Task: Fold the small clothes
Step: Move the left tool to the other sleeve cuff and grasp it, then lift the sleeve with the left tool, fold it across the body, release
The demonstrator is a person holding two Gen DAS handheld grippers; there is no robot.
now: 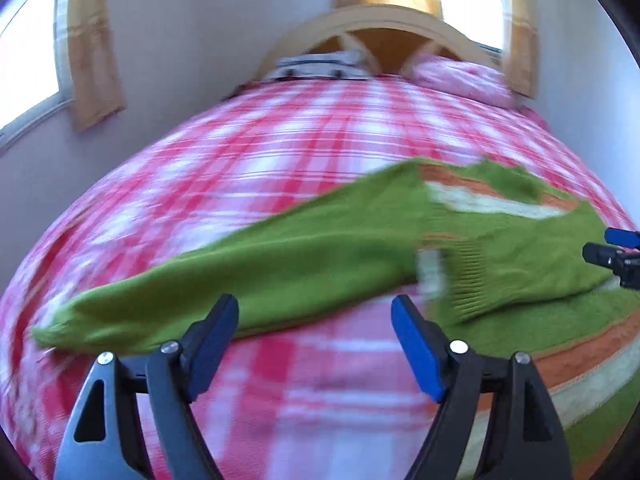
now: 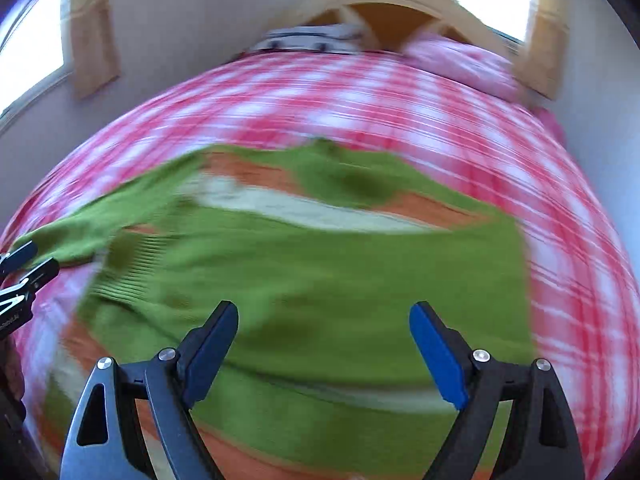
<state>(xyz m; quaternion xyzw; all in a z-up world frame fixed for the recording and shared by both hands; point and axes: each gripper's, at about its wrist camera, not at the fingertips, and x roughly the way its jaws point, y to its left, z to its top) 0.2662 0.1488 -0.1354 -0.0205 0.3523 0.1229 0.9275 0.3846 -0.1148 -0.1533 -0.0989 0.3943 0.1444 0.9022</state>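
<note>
A small green sweater with orange and cream stripes (image 2: pixel 320 256) lies on a bed with a pink and white checked cover (image 1: pixel 248 168). One sleeve is folded across its body; the other sleeve (image 1: pixel 240 280) stretches out to the left. My left gripper (image 1: pixel 316 320) is open and empty, just above the cover in front of that sleeve. My right gripper (image 2: pixel 324 324) is open and empty over the sweater's lower body. Its tip shows at the right edge of the left wrist view (image 1: pixel 616 256). Both views are blurred.
A wooden headboard (image 1: pixel 384 24) and a pink pillow (image 1: pixel 464 80) are at the far end of the bed. A folded grey and white item (image 1: pixel 320 66) lies by the headboard. Curtained windows (image 1: pixel 32 56) are on the left and behind.
</note>
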